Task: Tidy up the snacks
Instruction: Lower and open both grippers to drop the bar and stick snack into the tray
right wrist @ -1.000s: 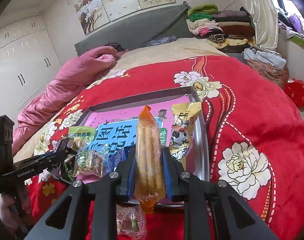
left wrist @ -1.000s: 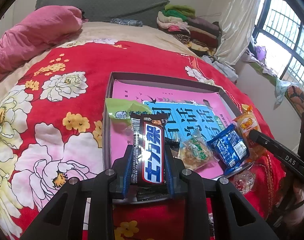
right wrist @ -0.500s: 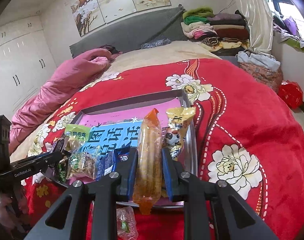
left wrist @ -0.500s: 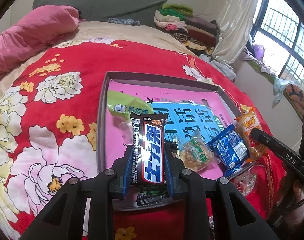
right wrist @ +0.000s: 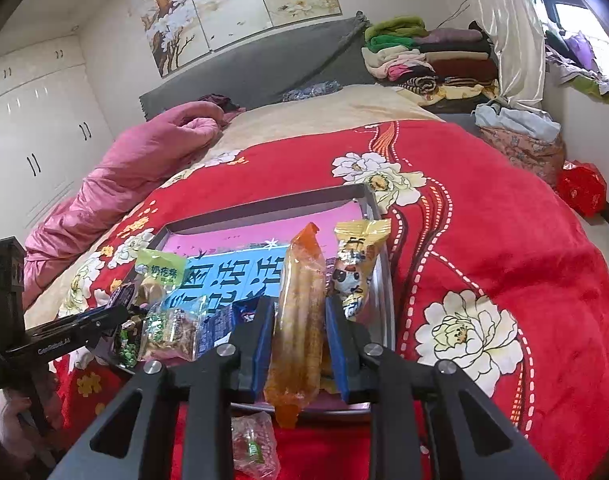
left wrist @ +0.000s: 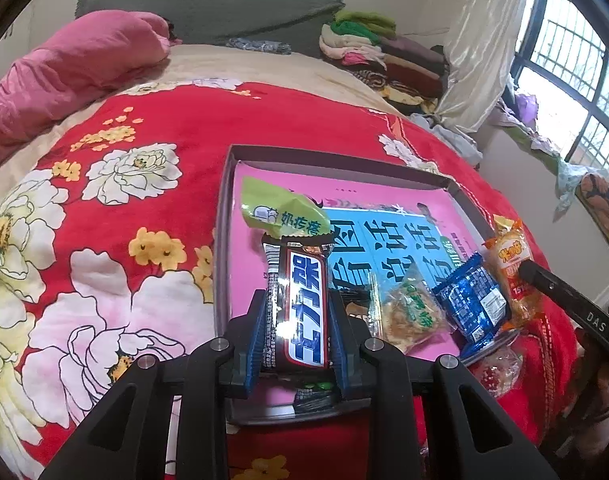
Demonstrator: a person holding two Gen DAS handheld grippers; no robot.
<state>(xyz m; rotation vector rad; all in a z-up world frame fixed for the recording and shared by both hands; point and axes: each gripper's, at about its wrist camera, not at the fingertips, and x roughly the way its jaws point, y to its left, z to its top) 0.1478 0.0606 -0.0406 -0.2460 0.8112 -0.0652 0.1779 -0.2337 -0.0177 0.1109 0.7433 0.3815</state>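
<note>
Holding a chocolate bar (left wrist: 300, 312) lengthwise, the left tongs (left wrist: 298, 340) are clamped on its lower half, pads pressing both long edges.

Left wrist view:
- Bar points toward 12 o'clock over the near-left part of the tray (left wrist: 222, 240), which sits on the red floral bed cover (left wrist: 104, 240).
- Wrapper is glossy film, so probably slippery. The bar looks stiff and compact; likely the firmest item here. A grip across the width near the middle looks sound.
- Green milk-candy packet (left wrist: 282, 210) lies in the tray just beyond the bar's far end, at 12 o'clock.
- At 2 to 3 o'clock: clear cracker packet (left wrist: 408, 312), blue packet (left wrist: 472, 304), both soft pouches on the tray's near-right edge.
- Orange stick packet (left wrist: 512, 272) is seen at 3 o'clock, with the other tool's finger crossing it.

Right wrist view:
- Right tongs (right wrist: 300, 340) are closed on the orange stick packet (right wrist: 300, 304), pinched at mid-length, tail hanging below the pads.
- Contents look like thin brittle sticks in loose film: light and crushable. A gentle squeeze on the flat sides seems best.
- Yellow panda packet (right wrist: 356, 268) lies at 1 o'clock, against the tray's right wall (right wrist: 384, 280).
- Small clear candy bag (right wrist: 254, 444) lies on the bed cover at 6 o'clock, outside the tray.
</note>
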